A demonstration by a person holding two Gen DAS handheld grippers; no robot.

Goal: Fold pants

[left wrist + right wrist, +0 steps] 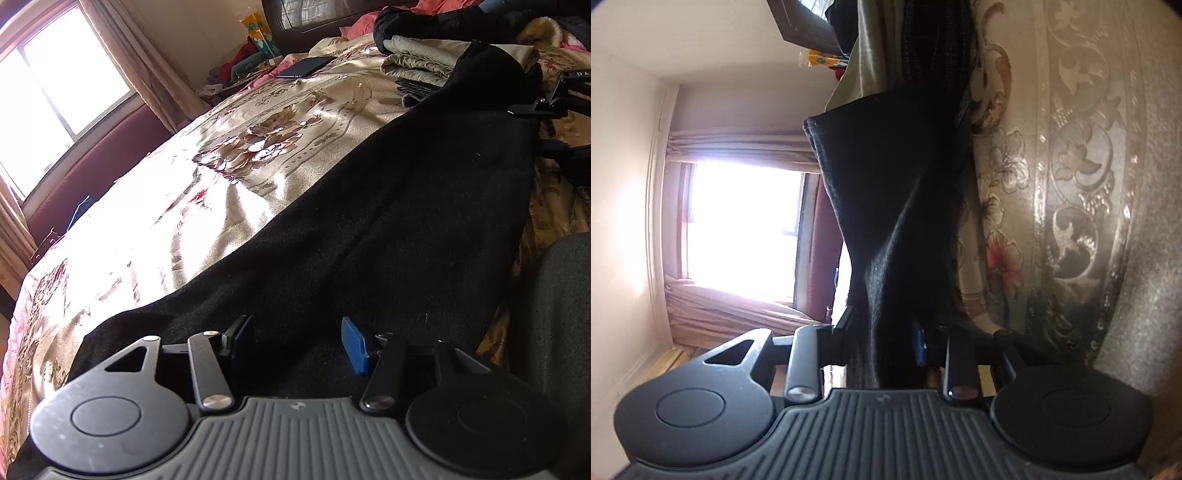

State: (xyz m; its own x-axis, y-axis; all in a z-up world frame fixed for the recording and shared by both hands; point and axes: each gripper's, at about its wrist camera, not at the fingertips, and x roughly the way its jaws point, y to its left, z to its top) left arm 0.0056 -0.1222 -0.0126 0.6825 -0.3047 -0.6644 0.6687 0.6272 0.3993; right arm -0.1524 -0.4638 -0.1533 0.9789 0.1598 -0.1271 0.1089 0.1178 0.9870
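Black pants (369, 221) lie lengthwise across the floral bedspread (258, 140). Left tongs (299, 345) hover over the near end, jaws apart, gripping nothing. Right tongs (882, 339), rolled sideways, pinch the cloth at the far end, beside folded clothes (417, 62).

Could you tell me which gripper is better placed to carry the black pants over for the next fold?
Right, probably. The right gripper already has the black pants between its fingers, an edge lifted off the bedspread. The left gripper stands open over flat cloth.
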